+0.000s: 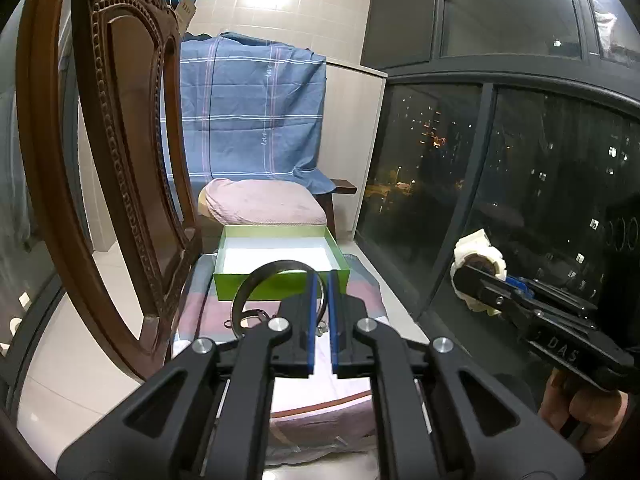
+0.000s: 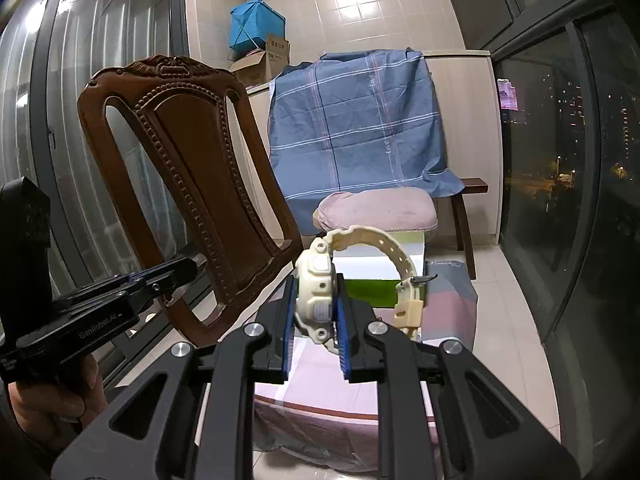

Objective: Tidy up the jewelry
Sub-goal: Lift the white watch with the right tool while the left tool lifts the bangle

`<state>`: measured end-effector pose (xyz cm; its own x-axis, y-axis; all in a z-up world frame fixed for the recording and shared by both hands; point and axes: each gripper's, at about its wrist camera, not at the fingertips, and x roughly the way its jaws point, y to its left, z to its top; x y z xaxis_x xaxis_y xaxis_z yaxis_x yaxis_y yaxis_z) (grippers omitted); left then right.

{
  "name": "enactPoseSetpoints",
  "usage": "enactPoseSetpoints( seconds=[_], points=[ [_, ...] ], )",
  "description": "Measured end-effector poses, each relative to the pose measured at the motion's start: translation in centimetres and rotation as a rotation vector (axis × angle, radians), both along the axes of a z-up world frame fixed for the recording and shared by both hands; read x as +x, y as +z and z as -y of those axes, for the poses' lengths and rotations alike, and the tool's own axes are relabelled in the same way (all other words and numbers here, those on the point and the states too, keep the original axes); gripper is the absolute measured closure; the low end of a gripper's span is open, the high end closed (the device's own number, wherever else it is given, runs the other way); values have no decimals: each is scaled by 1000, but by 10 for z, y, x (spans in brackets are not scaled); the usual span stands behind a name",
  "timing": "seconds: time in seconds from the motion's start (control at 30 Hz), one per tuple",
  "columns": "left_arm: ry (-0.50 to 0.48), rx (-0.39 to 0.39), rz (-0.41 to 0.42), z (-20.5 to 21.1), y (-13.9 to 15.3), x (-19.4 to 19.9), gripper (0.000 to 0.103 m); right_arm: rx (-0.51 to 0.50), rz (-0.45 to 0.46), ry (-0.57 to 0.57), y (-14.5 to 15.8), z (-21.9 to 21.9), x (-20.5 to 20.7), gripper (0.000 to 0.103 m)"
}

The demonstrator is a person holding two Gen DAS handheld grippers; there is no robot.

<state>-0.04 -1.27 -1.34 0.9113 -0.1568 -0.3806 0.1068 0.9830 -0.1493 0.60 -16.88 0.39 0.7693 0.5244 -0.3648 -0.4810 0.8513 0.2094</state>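
My left gripper (image 1: 321, 282) is shut on a thin dark bangle (image 1: 256, 274), which stands upright as a hoop to the left of the blue pads. Just beyond it an open green box (image 1: 280, 284) with a white inside sits on a striped cloth (image 1: 360, 300). My right gripper (image 2: 316, 286) is shut on the case of a cream watch (image 2: 316, 280), whose strap (image 2: 384, 240) arcs up and to the right. The green box (image 2: 372, 290) shows behind the watch. In the left wrist view the right gripper (image 1: 466, 276) hangs at the right with the cream watch (image 1: 480, 248).
A carved wooden chair back (image 1: 120, 160) stands close on the left. A dark small piece (image 1: 250, 316) lies on the cloth. Behind the box are a pink cushion (image 1: 264, 202) and a blue checked sheet (image 1: 248, 108). Dark windows (image 1: 520, 180) line the right side.
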Motion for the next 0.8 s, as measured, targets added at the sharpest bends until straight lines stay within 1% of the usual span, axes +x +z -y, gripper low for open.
enactPoseSetpoints(
  seconds=[0.27, 0.8],
  points=[
    [9, 1, -3, 1, 2, -6, 98, 2, 7, 12, 6, 1, -7, 85],
    [4, 2, -14, 1, 0, -4, 98, -5, -10, 5, 3, -2, -2, 85]
  ],
)
